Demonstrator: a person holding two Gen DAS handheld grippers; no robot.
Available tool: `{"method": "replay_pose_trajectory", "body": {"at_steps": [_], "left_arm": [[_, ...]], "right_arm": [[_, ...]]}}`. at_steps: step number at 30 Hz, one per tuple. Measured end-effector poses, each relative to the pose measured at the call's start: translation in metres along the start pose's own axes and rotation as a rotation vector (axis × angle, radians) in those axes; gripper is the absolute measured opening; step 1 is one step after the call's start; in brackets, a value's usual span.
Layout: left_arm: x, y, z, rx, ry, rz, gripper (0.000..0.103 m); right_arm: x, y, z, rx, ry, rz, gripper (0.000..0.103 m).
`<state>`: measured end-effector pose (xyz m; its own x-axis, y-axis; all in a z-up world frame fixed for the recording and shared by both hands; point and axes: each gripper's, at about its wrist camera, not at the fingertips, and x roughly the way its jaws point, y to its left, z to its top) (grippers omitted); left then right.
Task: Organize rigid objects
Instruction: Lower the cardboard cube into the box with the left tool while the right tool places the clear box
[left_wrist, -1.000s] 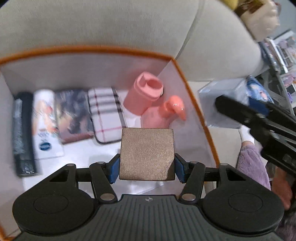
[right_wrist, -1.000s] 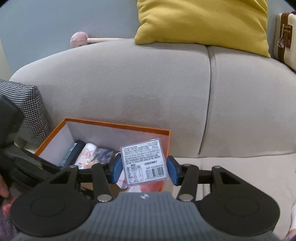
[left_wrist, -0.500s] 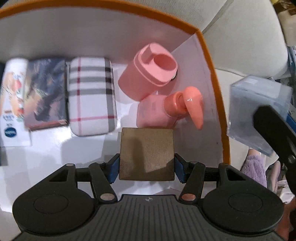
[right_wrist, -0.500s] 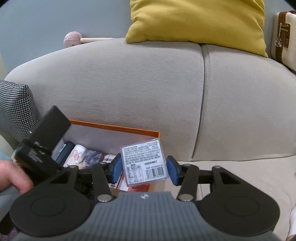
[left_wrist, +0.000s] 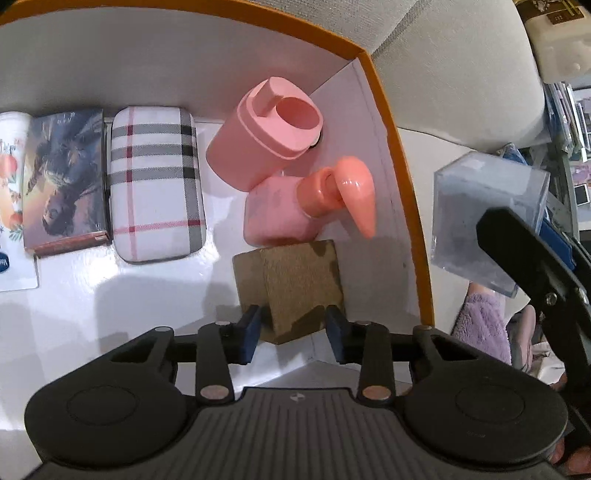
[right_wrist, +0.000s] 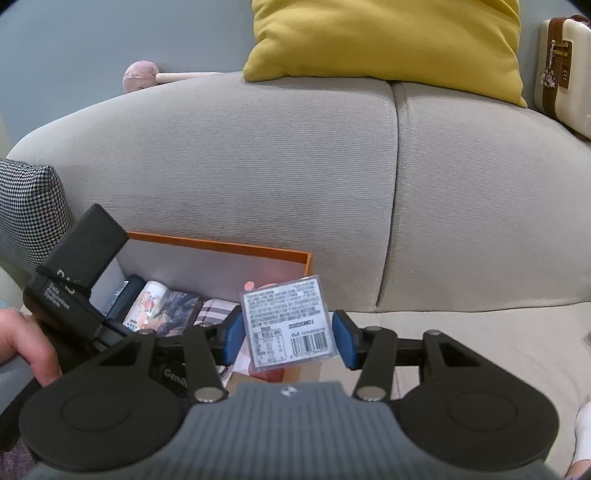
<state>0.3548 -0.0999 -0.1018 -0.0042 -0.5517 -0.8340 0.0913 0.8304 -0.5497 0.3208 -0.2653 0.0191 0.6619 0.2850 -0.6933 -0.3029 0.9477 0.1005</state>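
Orange-rimmed box (left_wrist: 391, 122), white inside; two pink bottles (left_wrist: 266, 133); white-grey-red plaid case (left_wrist: 157, 184); brown cube (left_wrist: 295, 288); yellow cushion (right_wrist: 388, 40).

The clear box's (right_wrist: 288, 325) label reads "20220801" above a barcode.

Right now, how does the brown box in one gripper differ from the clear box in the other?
The brown box is opaque and plain; the clear box is see-through, with a printed label and barcode. The brown box sits low inside the orange-rimmed bin, beside the pink pump bottle; the clear box is held outside it, to the right. The left gripper has its fingers spread off the brown box; the right gripper clamps the clear box. Both look roughly cube-shaped.
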Motion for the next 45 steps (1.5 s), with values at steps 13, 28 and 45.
{"method": "replay_pose_trajectory", "body": {"at_steps": [13, 28, 45], "left_arm": [[-0.05, 0.004, -0.015, 0.109, -0.146, 0.016, 0.042], [-0.106, 0.042, -0.044, 0.228, -0.325, 0.154, 0.042], [-0.099, 0.058, -0.043, 0.22, -0.335, 0.015, 0.042]], "right_arm": [[-0.017, 0.008, 0.005, -0.043, 0.023, 0.056, 0.052], [0.038, 0.055, -0.001, 0.081, 0.341, 0.168, 0.052], [0.086, 0.057, -0.002, 0.143, 0.741, -0.007, 0.051]]}}
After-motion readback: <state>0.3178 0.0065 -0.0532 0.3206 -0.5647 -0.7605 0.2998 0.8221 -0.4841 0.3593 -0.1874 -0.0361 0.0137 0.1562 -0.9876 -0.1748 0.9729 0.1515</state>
